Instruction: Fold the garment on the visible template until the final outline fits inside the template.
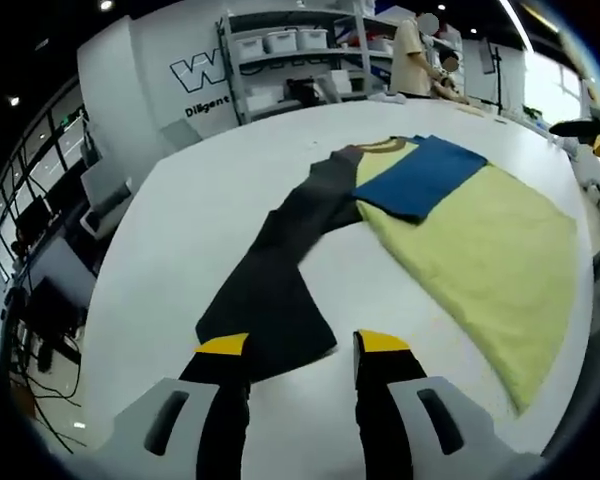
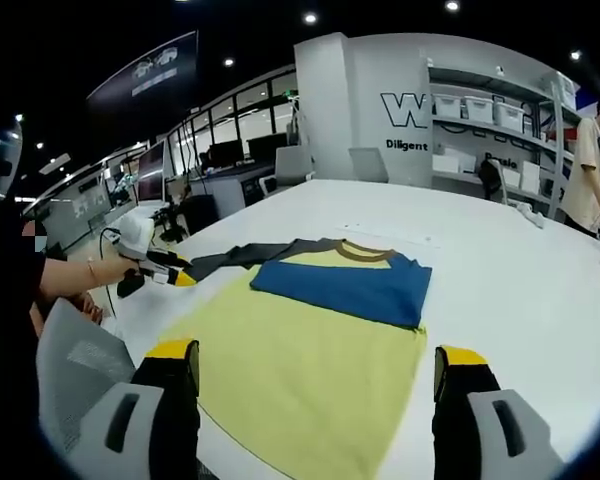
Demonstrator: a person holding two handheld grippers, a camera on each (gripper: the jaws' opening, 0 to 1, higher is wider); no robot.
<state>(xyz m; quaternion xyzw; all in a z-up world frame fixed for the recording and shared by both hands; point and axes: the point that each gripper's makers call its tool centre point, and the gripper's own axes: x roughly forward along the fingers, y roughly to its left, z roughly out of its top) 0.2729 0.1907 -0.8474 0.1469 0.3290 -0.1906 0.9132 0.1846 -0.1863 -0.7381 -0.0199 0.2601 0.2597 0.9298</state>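
A T-shirt lies flat on the white table [image 1: 180,220], with a yellow body [image 1: 480,240], a brown collar [image 1: 385,147] and a blue sleeve [image 1: 420,175] folded across the chest. Its dark grey sleeve [image 1: 270,290] stretches out towards my left gripper [image 1: 302,345]. That gripper is open, and the sleeve's end lies just ahead of its yellow-tipped jaws. In the right gripper view my right gripper [image 2: 318,355] is wide open above the yellow hem [image 2: 310,380]. The blue sleeve [image 2: 345,285] lies beyond it, and the left gripper [image 2: 170,272], held by a hand, sits at the grey sleeve [image 2: 250,255].
Shelves with white bins [image 1: 280,45] stand behind the table, and a person [image 1: 412,60] stands at the far end. Desks with monitors [image 2: 220,160] and chairs [image 1: 105,195] line the table's left side. The table edge [image 1: 110,330] runs close on the left.
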